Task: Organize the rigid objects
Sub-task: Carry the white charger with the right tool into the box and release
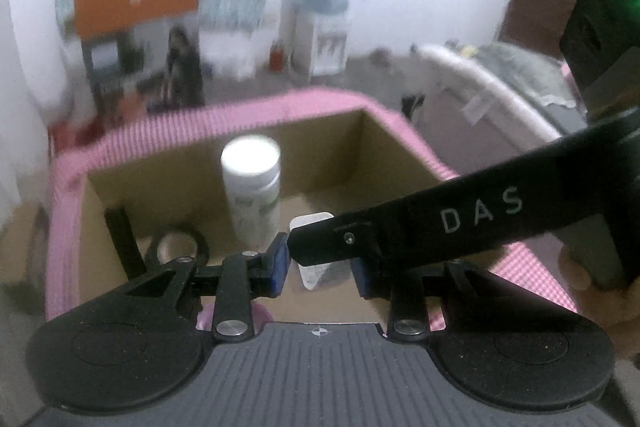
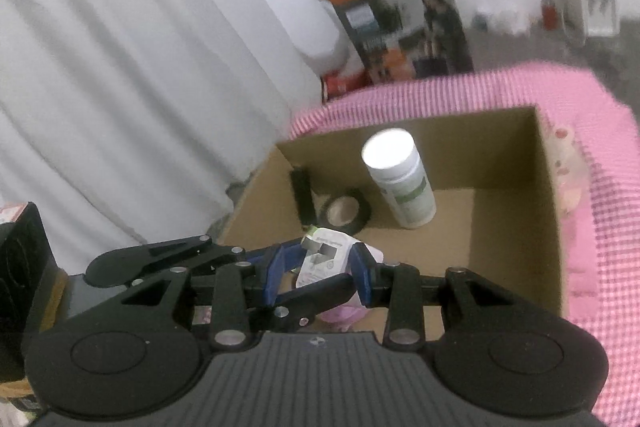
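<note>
- Right wrist view: my right gripper (image 2: 320, 267) has its jaws clamped on a small white packet (image 2: 325, 254), blue pads (image 2: 362, 275) pressing on both its sides.
- My left gripper (image 2: 276, 267) comes in from the left of this view, its jaws at the same packet; I cannot tell whether they press on it.
- The packet hangs over the near edge of an open cardboard box (image 2: 548, 211).
- In the box a white bottle (image 2: 400, 179) with a green label stands upright near the far wall.
- A roll of black tape (image 2: 345, 213) lies flat just left of the bottle, and a black block (image 2: 301, 195) leans in the far left corner.
- The box sits on a pink checked cloth (image 2: 440, 91).
- Left wrist view: the right gripper's black finger (image 1: 460, 223) crosses in front of my left jaws, and only slivers of the packet (image 1: 310, 273) show.
- The bottle (image 1: 252, 187), tape (image 1: 180, 247) and box (image 1: 400, 155) appear here too.
</note>
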The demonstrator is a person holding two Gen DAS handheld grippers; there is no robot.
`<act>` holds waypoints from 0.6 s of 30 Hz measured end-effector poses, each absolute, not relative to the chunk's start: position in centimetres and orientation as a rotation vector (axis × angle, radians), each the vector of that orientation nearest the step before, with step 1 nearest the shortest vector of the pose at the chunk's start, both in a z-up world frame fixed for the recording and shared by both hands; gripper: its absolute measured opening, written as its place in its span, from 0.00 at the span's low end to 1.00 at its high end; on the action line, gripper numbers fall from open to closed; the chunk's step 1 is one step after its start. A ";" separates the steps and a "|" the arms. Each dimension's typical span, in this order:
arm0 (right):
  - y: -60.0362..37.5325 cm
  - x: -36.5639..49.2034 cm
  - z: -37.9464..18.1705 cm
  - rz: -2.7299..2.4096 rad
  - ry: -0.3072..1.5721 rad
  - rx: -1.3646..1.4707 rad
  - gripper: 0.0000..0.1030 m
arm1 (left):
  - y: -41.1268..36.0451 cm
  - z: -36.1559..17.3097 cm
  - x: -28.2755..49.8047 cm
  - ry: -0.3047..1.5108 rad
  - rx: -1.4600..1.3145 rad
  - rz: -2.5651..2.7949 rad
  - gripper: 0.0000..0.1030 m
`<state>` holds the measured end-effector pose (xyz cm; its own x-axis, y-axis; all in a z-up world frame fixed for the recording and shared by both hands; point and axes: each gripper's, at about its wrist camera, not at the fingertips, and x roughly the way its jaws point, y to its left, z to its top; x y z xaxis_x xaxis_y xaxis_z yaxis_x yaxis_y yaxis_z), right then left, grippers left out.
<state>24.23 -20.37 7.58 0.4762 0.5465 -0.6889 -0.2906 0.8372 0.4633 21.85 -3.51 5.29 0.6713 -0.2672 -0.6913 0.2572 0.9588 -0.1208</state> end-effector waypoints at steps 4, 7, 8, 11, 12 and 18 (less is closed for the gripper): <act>-19.8 28.6 4.4 0.518 1.072 0.335 0.38 | -2.6 3.2 24.9 0.893 -0.045 -0.272 0.31; -19.4 30.4 2.3 0.512 1.135 0.351 0.38 | -1.9 2.0 26.7 0.950 -0.056 -0.253 0.31; -19.2 31.1 1.7 0.513 1.148 0.350 0.38 | -1.6 1.8 27.0 0.964 -0.064 -0.249 0.31; -18.8 32.5 0.7 0.510 1.178 0.356 0.38 | -1.1 1.2 28.2 0.999 -0.070 -0.235 0.31; -18.7 32.9 0.5 0.510 1.186 0.358 0.38 | -1.1 1.1 28.4 1.005 -0.070 -0.230 0.31; -18.7 33.3 0.3 0.512 1.189 0.365 0.38 | -1.0 1.7 28.0 0.989 -0.079 -0.239 0.32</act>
<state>33.30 -18.65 0.31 0.2808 0.5569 -0.7817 -0.1847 0.8306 0.5254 27.99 -0.96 1.73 0.5256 -0.2350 -0.8176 0.1636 0.9711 -0.1739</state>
